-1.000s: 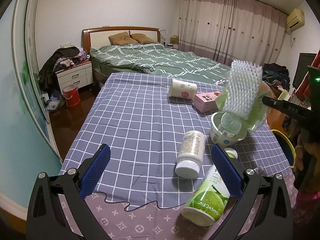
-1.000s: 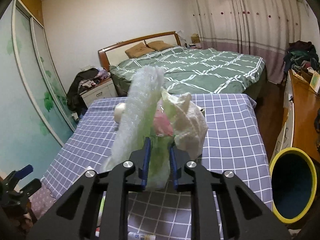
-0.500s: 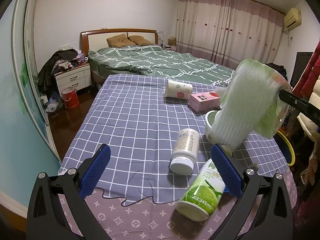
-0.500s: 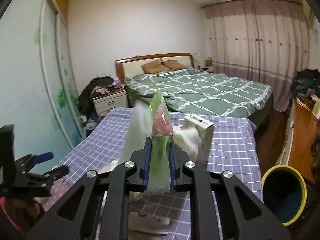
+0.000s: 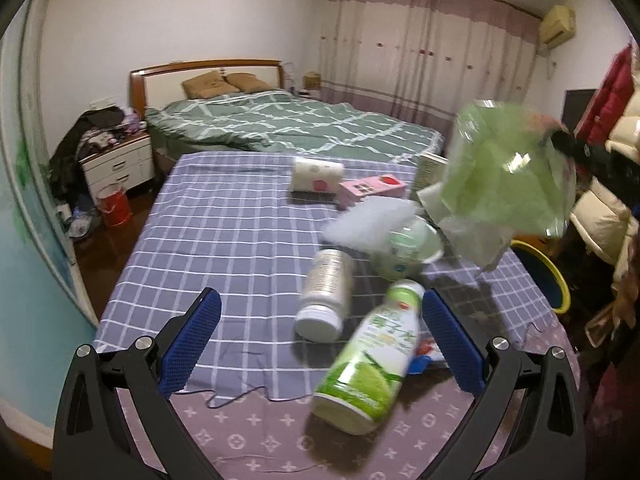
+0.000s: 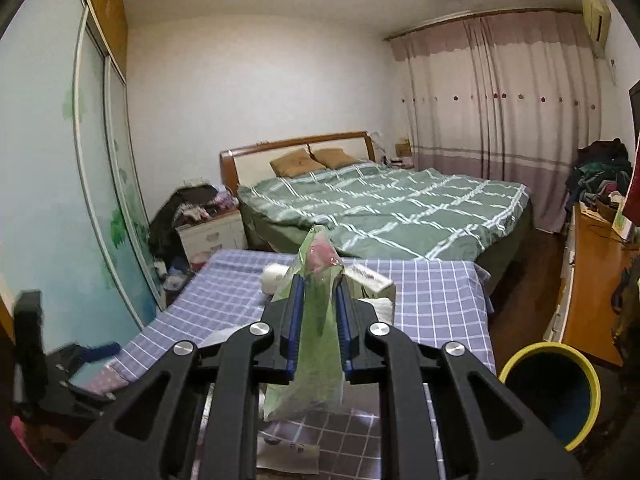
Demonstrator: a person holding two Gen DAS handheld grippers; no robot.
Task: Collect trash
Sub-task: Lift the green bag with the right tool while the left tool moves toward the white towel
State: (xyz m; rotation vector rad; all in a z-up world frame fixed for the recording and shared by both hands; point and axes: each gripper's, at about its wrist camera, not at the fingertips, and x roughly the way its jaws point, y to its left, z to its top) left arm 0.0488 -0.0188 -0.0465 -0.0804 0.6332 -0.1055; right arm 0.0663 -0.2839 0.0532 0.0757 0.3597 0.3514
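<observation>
Item: green plastic wrapper (image 6: 316,344), pinched in right gripper (image 6: 318,332). Carry over yellow-rimmed bin (image 6: 552,392) beside table, then release. Left gripper (image 5: 320,344) wide, empty.

The right tongs (image 6: 318,320) are clamped nearly closed and raised, while the left tongs (image 5: 320,340) gape wide.

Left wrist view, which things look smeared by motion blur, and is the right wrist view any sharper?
Left wrist view: the green plastic bag and white foam net are smeared, the green bottle softer. Right wrist view: the bag between the right gripper stays fairly crisp; the bin and the room bow from fisheye distortion.
</observation>
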